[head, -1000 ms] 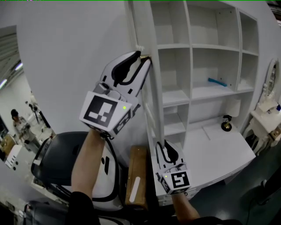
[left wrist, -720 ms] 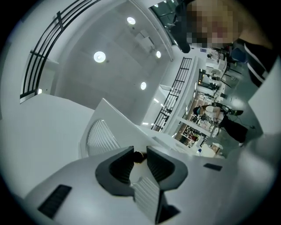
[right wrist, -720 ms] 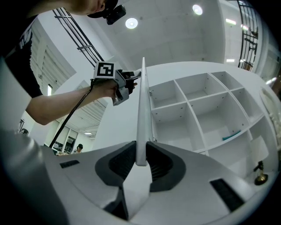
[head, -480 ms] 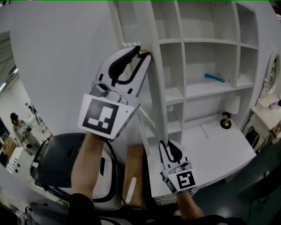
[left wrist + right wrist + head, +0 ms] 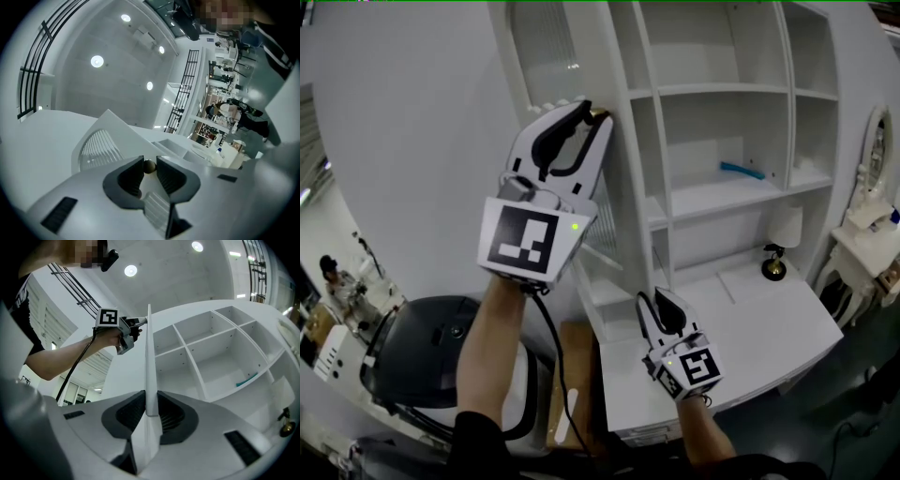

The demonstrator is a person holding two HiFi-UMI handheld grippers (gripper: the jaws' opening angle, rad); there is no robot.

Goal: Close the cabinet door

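**Door on the move, both grips still on**

The cabinet door (image 5: pixel 630 187) stands open, seen nearly edge-on at the left side of the open shelves (image 5: pixel 741 89). Since a second ago its edge has slid across the head view, and the ribbed pane (image 5: pixel 546 56) in its upper part now shows where only a thin white edge showed before. I read that as the door swinging under my two hands, though it isn't home yet: the shelf bays to its right are all still uncovered.

My left gripper (image 5: pixel 595 112) is up high, its jaws narrow and pinched on the small brass knob (image 5: pixel 601 114), as they were a second ago. My right gripper (image 5: pixel 658 295) is low, jaws set about halfway and clamped across the door's bottom edge, pads against both faces. Those jaws have just eased open a touch, with the door still between them.

I judge the swing to be mid-way; what remains is carrying the edge round to the shelves without that lower grip slackening further.
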